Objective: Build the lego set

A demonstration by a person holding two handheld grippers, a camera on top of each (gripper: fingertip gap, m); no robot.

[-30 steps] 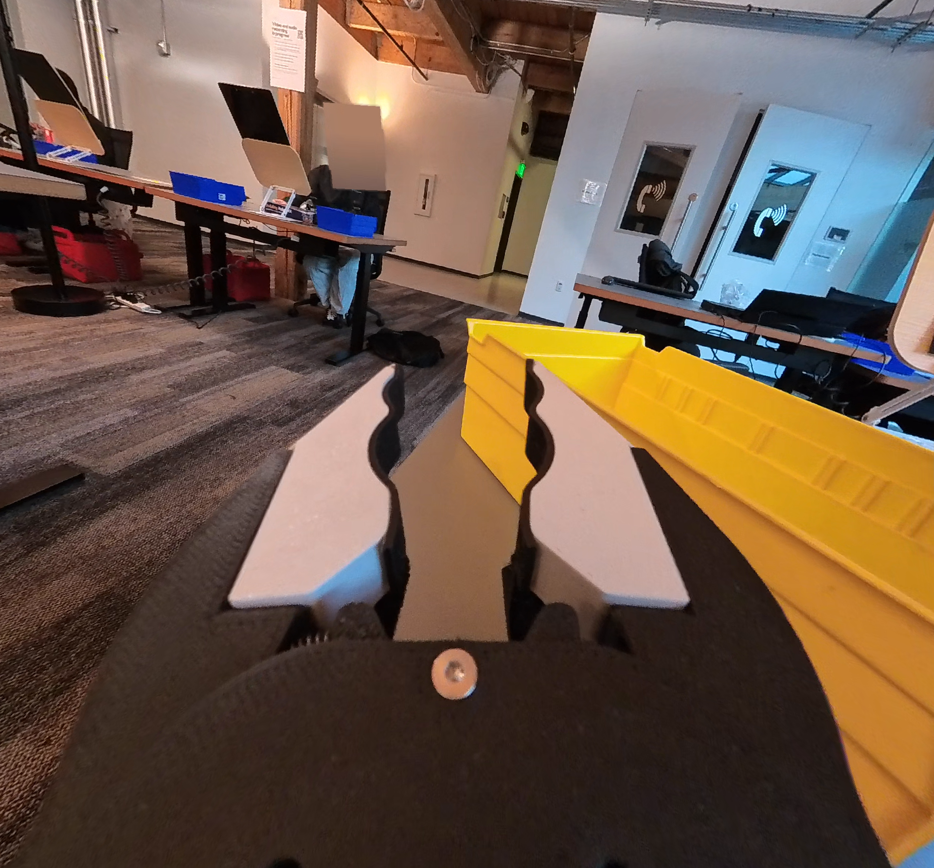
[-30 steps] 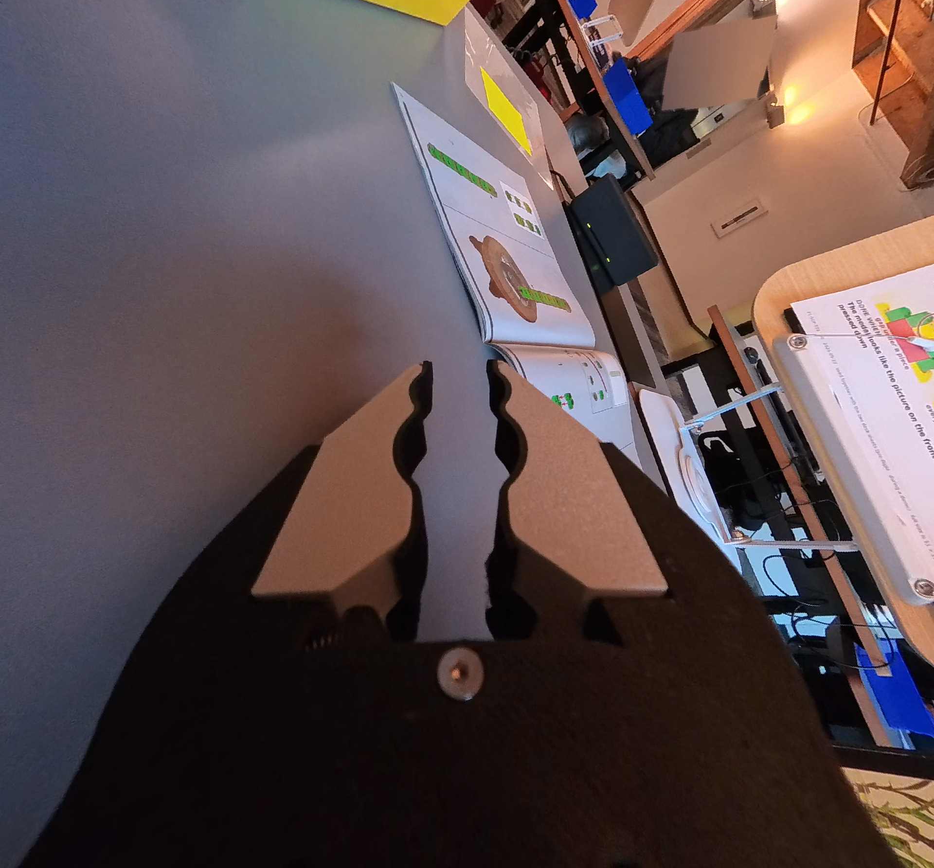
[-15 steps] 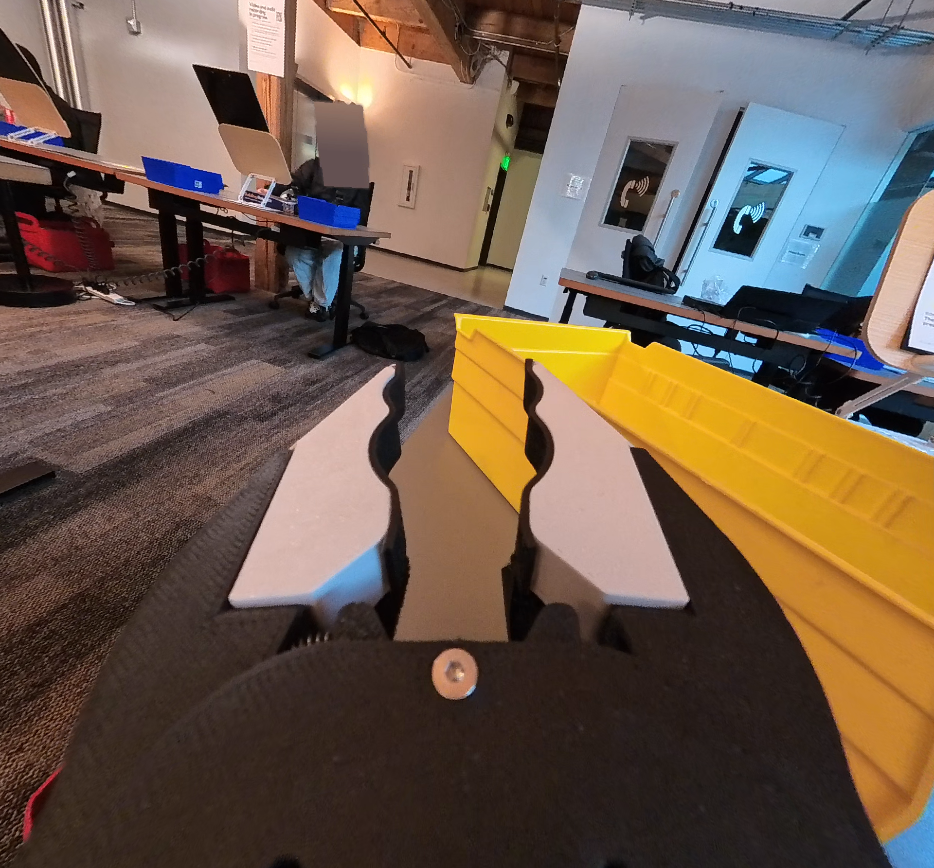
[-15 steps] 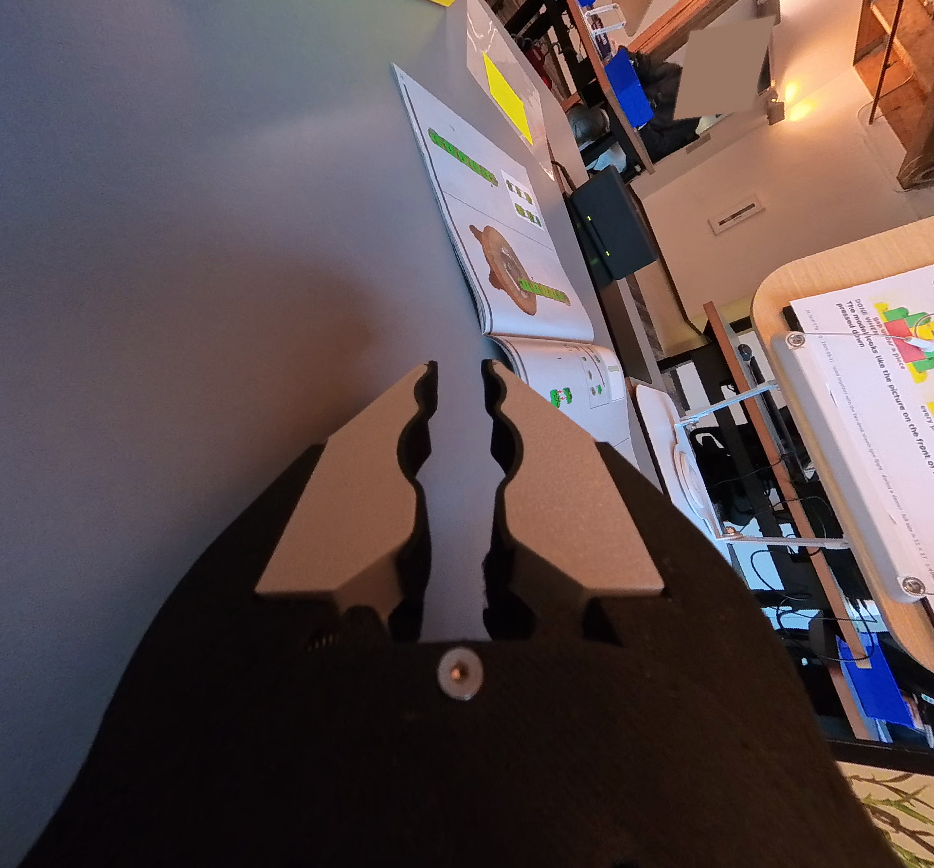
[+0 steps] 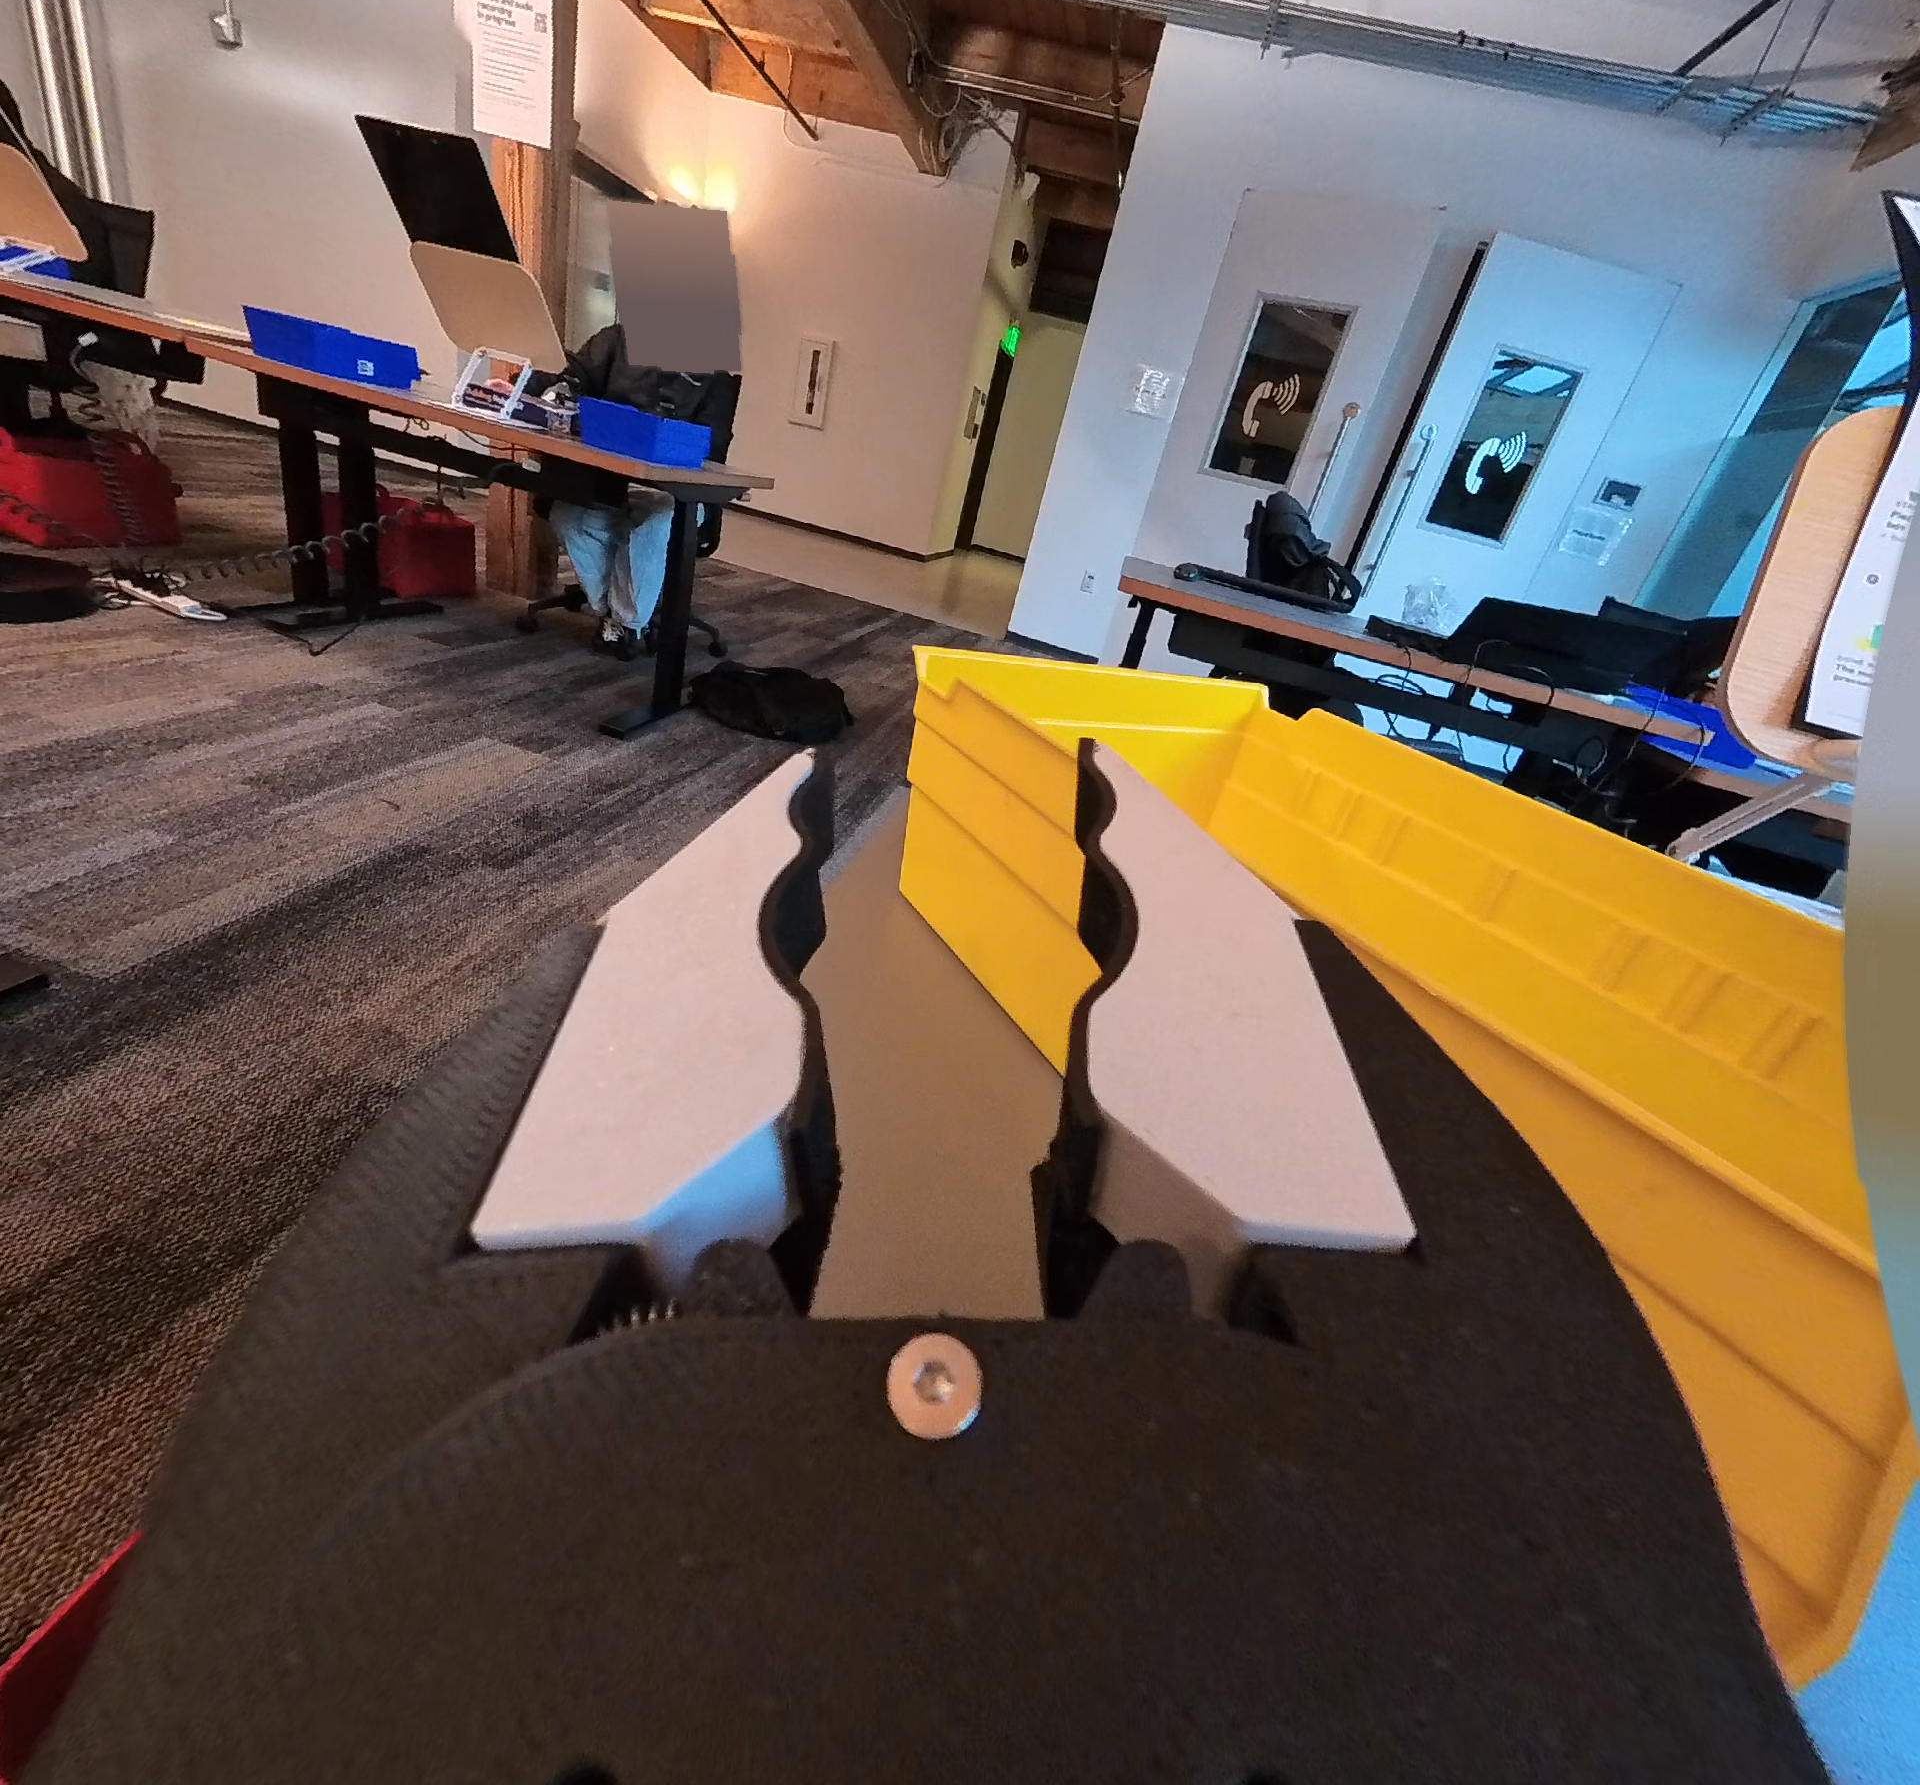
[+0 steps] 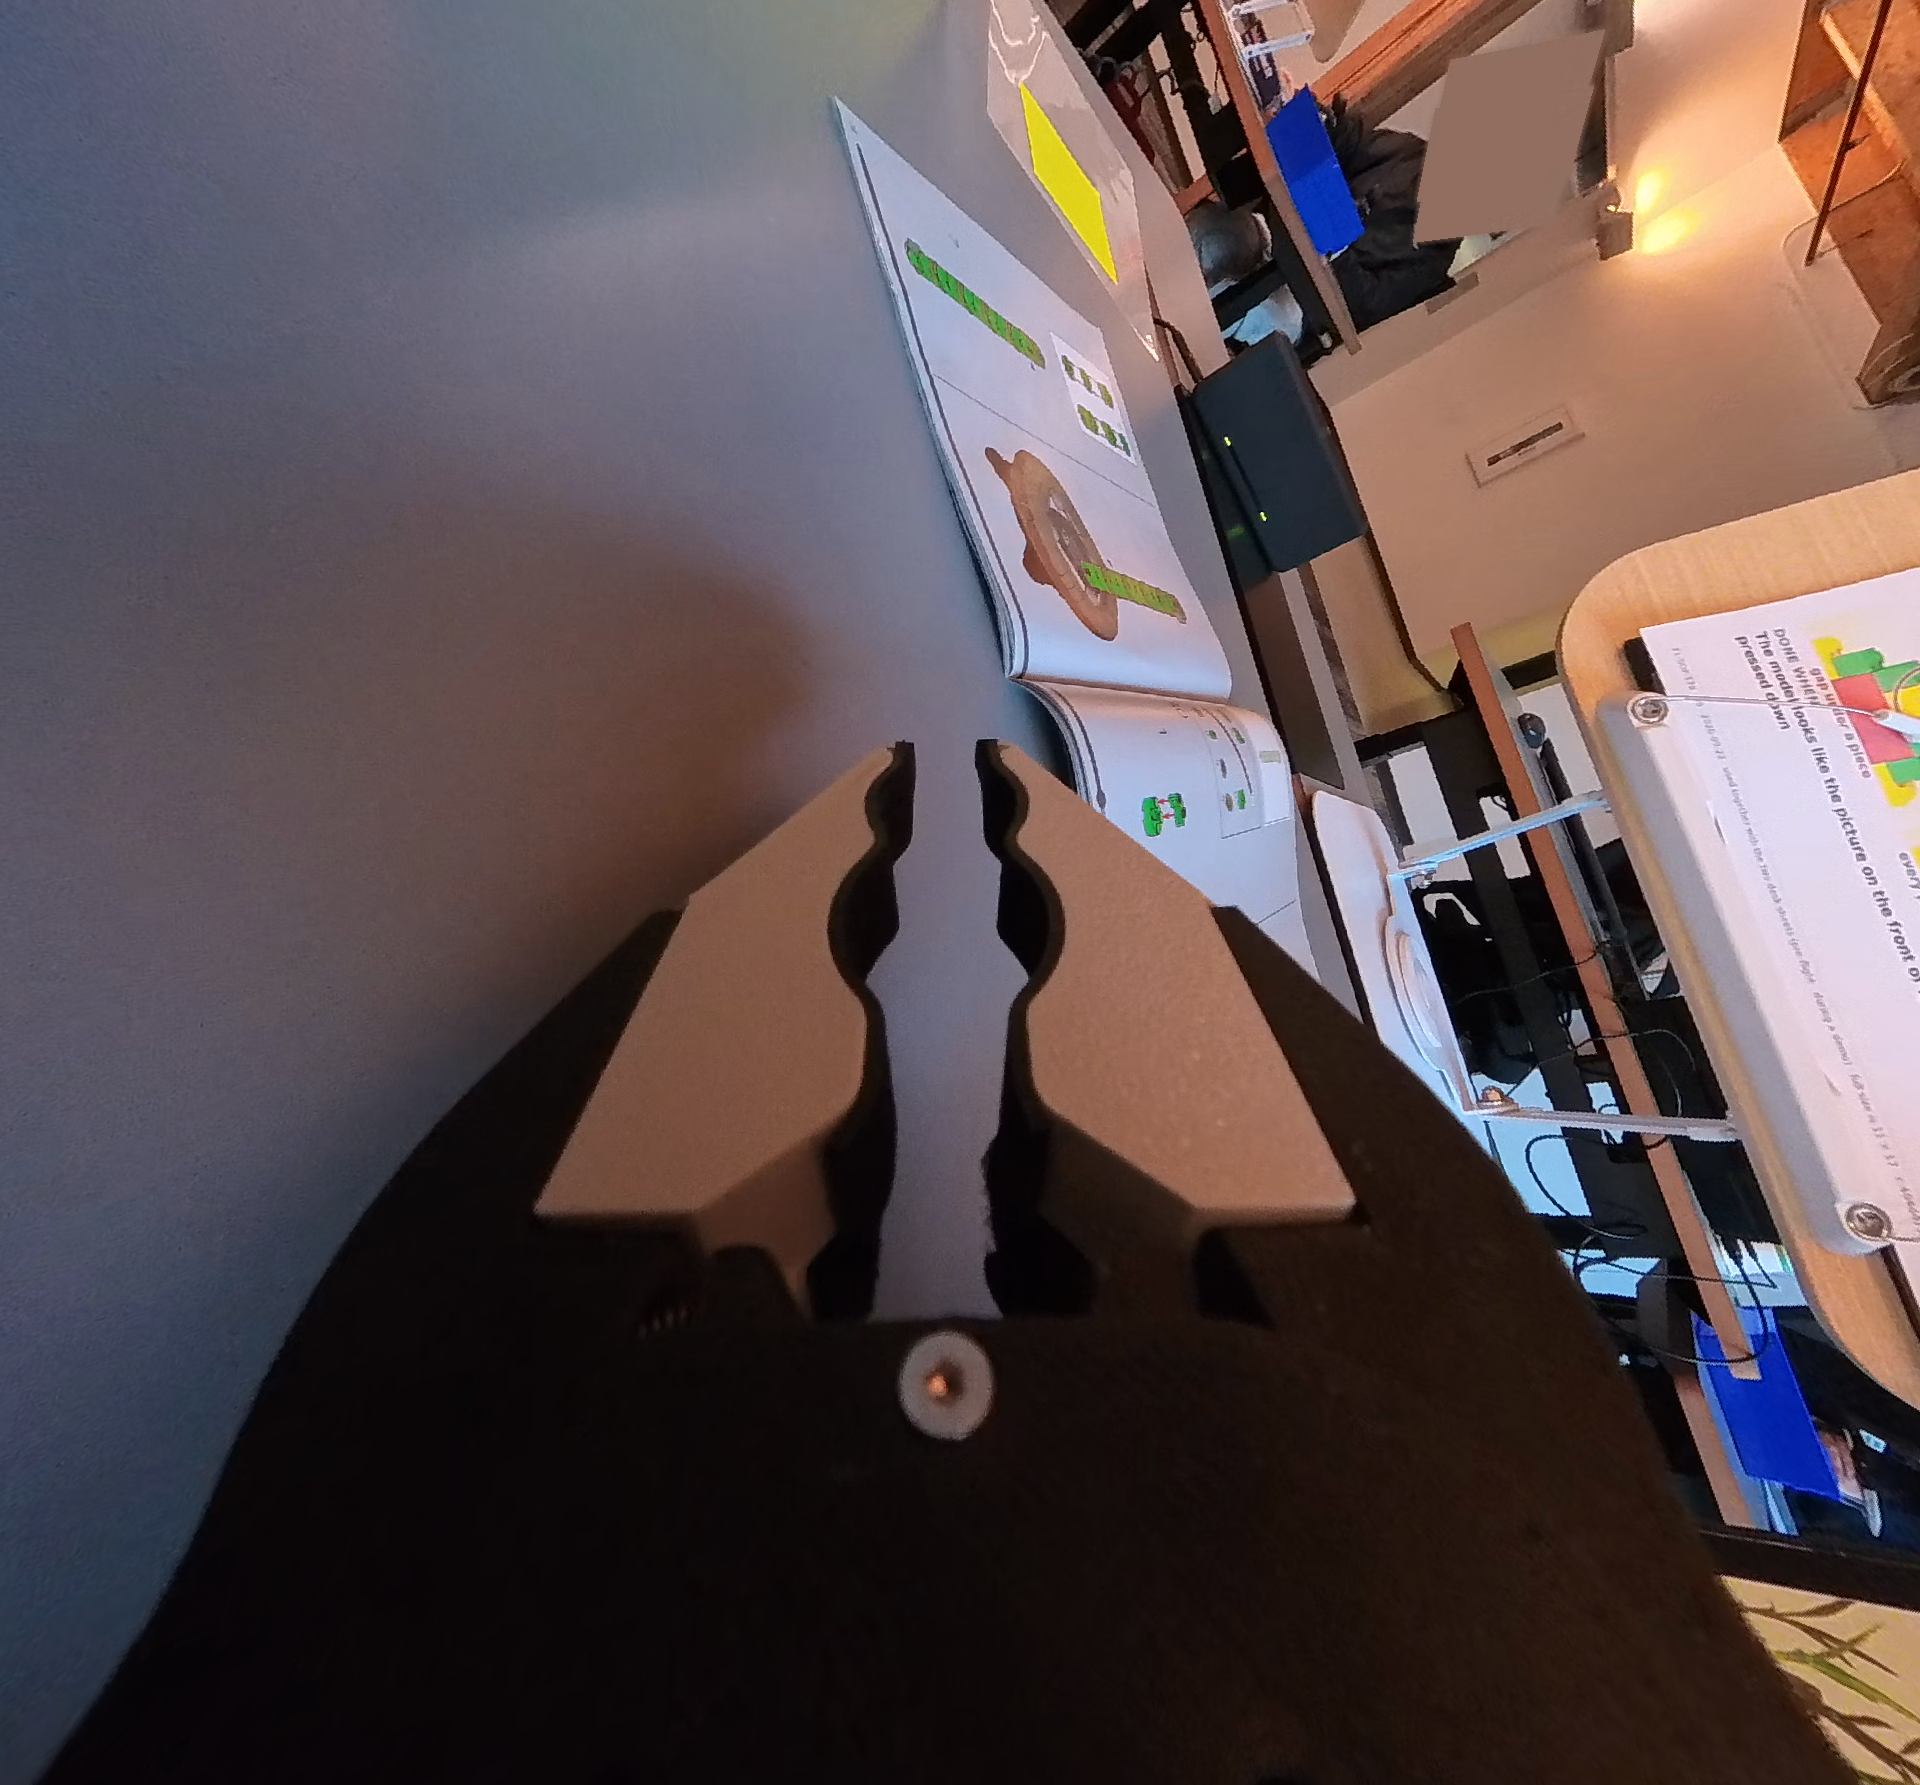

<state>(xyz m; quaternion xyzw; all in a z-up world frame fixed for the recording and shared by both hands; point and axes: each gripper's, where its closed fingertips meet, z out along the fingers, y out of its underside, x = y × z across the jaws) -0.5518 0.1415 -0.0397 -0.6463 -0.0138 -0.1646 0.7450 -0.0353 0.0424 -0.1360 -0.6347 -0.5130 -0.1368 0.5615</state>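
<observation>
Holding nothing, the left gripper (image 5: 945, 779) gapes beside a long yellow plastic bin (image 5: 1538, 914). The right gripper (image 6: 943, 761) hangs narrowly parted over the grey surface (image 6: 416, 385), near an open lego instruction booklet (image 6: 1039, 447).

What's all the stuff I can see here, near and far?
yellow bin: one, yellow, on the grey table, right of the left gripper
instruction booklet: one, white, open, near the table's edge
plastic sleeve: one, clear with yellow sheet, beyond the booklet
blue bins: two, blue, on the far desk
seated person: one, at that desk
left gripper: one, black and grey, jaws apart, empty
right gripper: one, black and grey, jaws narrowly apart, empty
</observation>
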